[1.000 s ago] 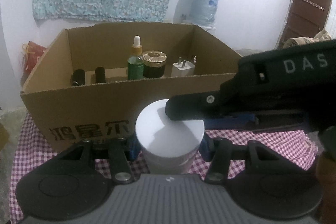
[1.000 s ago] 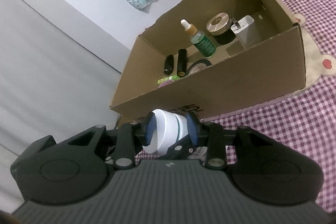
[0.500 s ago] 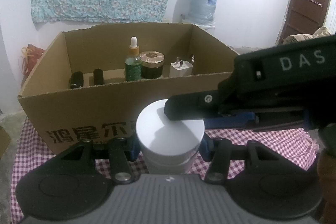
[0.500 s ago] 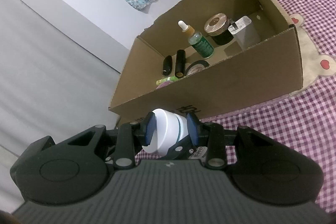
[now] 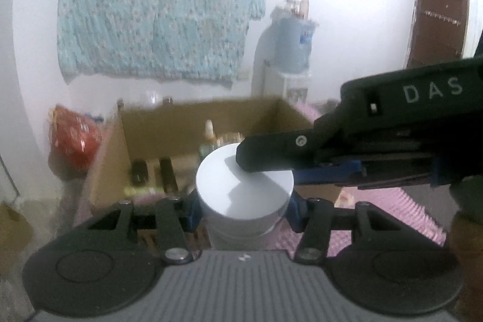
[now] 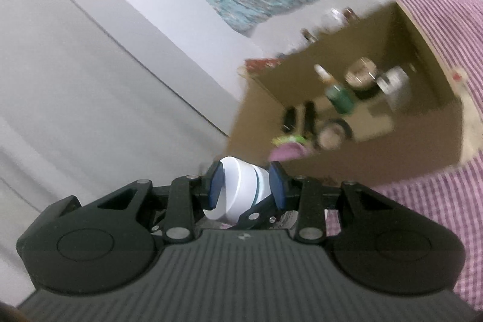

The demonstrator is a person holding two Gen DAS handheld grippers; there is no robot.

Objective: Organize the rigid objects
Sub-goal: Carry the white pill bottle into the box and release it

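A white lidded jar hangs above the cloth, in front of the cardboard box. My left gripper is shut on its sides with the blue pads. My right gripper reaches in from the right, turned on its side, with one black finger across the lid. In the right wrist view the jar sits clamped in the right gripper. The box holds a green dropper bottle, a gold-lidded jar, a white charger, two black tubes and a tape roll.
A pink checked cloth covers the table under the box. Behind the box are a water dispenser, a red bag on the left, a floral cloth on the wall and a brown door. Both views are blurred.
Both grippers have risen together with the white jar still held. The box now sits lower in both views and more of its inside shows in the left wrist view.
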